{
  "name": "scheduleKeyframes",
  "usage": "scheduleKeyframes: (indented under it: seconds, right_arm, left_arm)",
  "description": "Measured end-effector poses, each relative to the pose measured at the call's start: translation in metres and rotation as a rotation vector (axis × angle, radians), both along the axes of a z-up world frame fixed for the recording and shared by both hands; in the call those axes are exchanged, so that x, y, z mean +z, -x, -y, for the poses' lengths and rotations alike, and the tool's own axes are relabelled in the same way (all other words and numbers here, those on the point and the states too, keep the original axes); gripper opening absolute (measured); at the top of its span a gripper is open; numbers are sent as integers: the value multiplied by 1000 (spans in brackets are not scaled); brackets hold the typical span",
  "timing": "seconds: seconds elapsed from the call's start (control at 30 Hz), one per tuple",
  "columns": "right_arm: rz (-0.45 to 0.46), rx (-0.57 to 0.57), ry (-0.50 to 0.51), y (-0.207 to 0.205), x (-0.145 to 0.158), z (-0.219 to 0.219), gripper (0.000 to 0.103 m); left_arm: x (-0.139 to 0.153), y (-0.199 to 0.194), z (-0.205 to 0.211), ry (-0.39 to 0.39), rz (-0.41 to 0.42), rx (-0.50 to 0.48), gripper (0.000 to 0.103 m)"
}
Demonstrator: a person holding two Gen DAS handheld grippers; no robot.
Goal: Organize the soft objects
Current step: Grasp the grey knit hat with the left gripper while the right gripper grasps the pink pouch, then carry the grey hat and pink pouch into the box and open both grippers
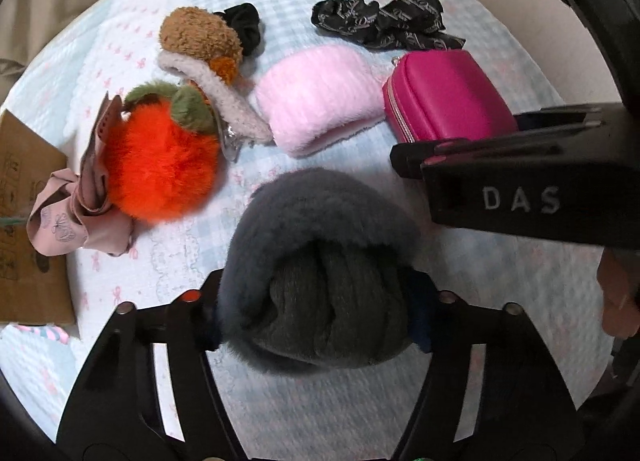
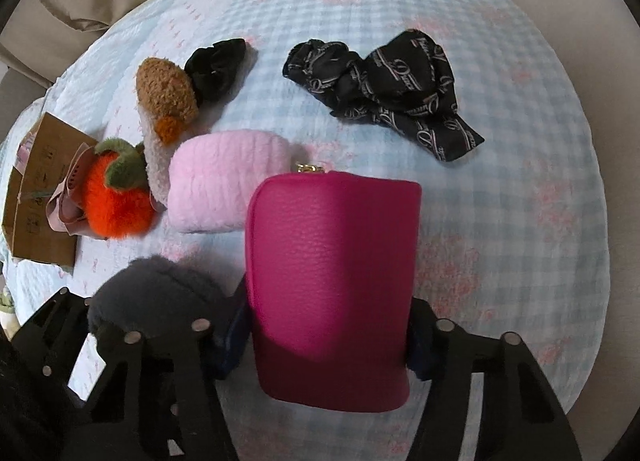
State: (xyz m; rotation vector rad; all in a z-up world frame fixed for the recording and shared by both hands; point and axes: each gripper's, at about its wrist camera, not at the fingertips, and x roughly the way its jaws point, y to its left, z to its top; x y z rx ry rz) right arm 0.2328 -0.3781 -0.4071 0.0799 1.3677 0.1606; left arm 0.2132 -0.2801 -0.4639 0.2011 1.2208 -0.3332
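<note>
A: Gripping two things at once, we want both holds firm before either one leaves the quilt (image 2: 500, 221). Our left gripper (image 1: 316, 321) has its jaws about half closed on the grey furry bundle (image 1: 320, 261). The pads press into its sides, near its lower end.

B: And our right gripper (image 2: 328, 345) is closed to a similar width on the magenta pouch (image 2: 332, 269), pads against its two long sides, down by the near end. The zipper pull points away from us.

A: The fur will give, so we should squeeze through the pile until the knitted core inside resists. Otherwise, we judge, it could slip out as we lift.

B: The pouch looks stiffer. We should keep it square between the pads so it does not twist.

A: The two grippers stand close, side by side. In the left view the right gripper's finger (image 1: 500, 165) crosses just in front of the pouch. We should lift straight up and part them gently.

B: The rest lies beyond us on the quilt: the pink fluffy pouch (image 2: 228, 185), the orange pompom (image 2: 116, 205) and the brown plush clip (image 2: 164, 97). The patterned black scarf (image 2: 384, 89) lies well apart on the right.
</note>
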Motion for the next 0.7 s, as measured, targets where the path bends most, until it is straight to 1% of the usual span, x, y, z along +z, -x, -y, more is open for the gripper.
scheduleKeyframes:
  seconds: [0.1, 0.2, 0.3, 0.43, 0.53, 0.7]
  right_arm:
    - [6, -10, 2, 2, 3, -2, 47]
    - [11, -21, 7, 5, 8, -1, 43]
    - [19, -40, 7, 8, 15, 2, 42]
    - [37, -68, 10, 14, 35, 11, 41]
    - [62, -83, 20, 19, 57, 8, 41]
    - [126, -95, 40, 31, 111, 0, 41]
  left_arm:
    - [5, -1, -5, 18, -7, 10, 54]
    - [13, -3, -10, 29, -2, 19, 54]
    - [25, 3, -11, 33, 14, 24, 54]
    - [47, 5, -14, 46, 40, 21, 54]
    - [67, 3, -13, 57, 59, 26, 54]
    - [121, 7, -23, 94, 111, 42, 54]
